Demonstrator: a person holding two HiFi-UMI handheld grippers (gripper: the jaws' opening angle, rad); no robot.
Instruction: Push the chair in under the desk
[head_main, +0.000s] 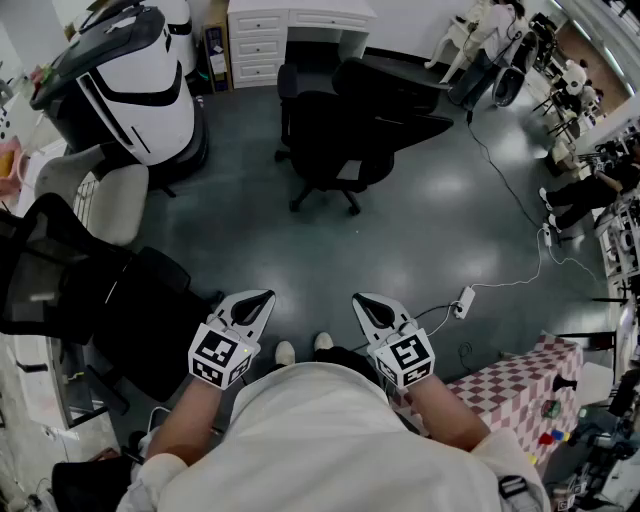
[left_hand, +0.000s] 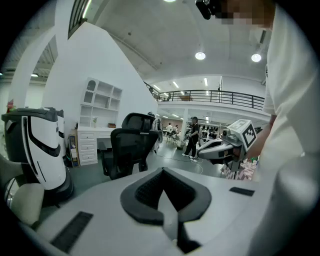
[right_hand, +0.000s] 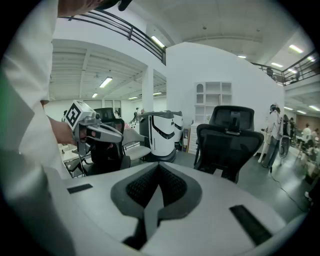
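A black office chair (head_main: 340, 130) stands on the grey floor, pulled out from the white desk (head_main: 300, 18) with drawers at the far wall. In the left gripper view the chair (left_hand: 130, 147) is ahead with the desk (left_hand: 92, 136) behind it. It also shows in the right gripper view as the chair (right_hand: 231, 142). My left gripper (head_main: 264, 297) and right gripper (head_main: 361, 299) are held close to my body, well short of the chair. Both are shut with nothing between the jaws. The shut left jaws (left_hand: 162, 171) and right jaws (right_hand: 159, 168) fill the low part of their own views.
A large white and black machine (head_main: 130, 90) stands at the far left, a beige chair (head_main: 100, 195) and a black mesh chair (head_main: 60, 270) nearer. A power strip (head_main: 463, 300) with its white cable lies on the right. A checkered cloth (head_main: 520, 385) and people are on the right.
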